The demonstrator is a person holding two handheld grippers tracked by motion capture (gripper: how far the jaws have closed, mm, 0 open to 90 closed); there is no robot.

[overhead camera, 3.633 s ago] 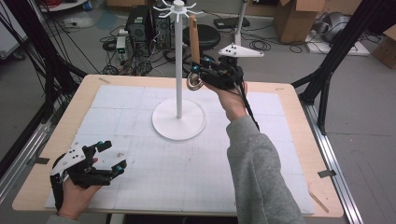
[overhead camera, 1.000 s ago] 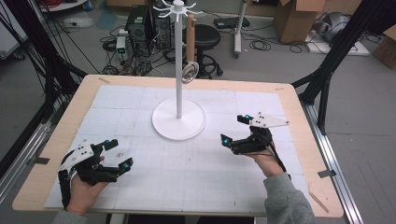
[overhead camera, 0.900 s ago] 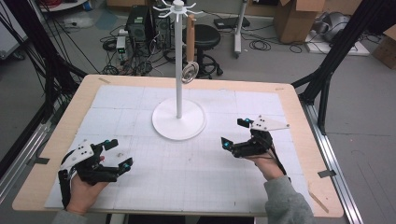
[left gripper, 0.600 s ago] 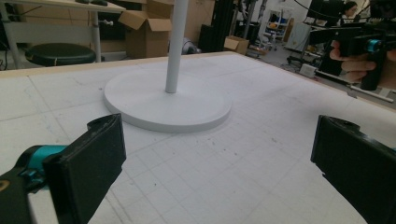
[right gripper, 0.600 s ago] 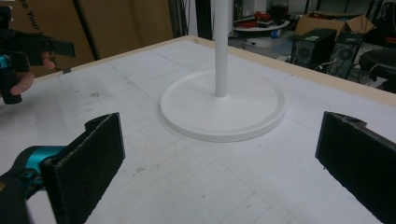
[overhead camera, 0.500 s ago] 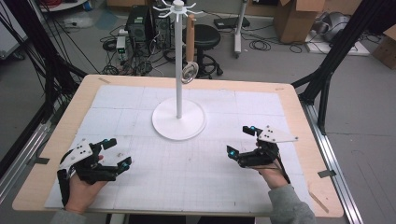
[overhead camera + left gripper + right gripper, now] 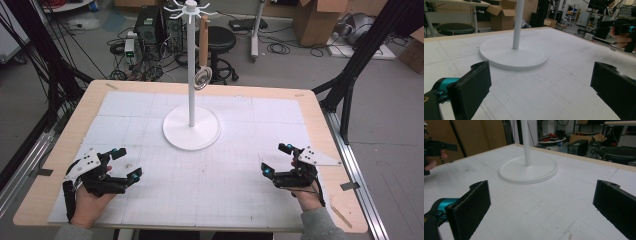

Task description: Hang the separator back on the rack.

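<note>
On the near left of the table (image 7: 320, 107), my left gripper (image 7: 129, 163) rested low over the white gridded mat (image 7: 250, 130), jaws spread wide with nothing between them; the left gripper view showed bare mat between the two black pads (image 7: 471, 92). Near the right edge my right gripper (image 7: 276, 159) sat likewise, jaws parted and empty, hand (image 7: 306, 195) behind it. Both pointed roughly toward the white stand (image 7: 191, 127), whose round base lay on the mat at centre, well apart from either gripper. From one arm at the stand's top hung a strainer-like utensil (image 7: 202, 77) with a wooden handle, its round metal head just beside the pole; whether it touched the pole I could not tell. Beyond the table stood a black stool (image 7: 220, 37) and cardboard boxes (image 7: 315, 20).
</note>
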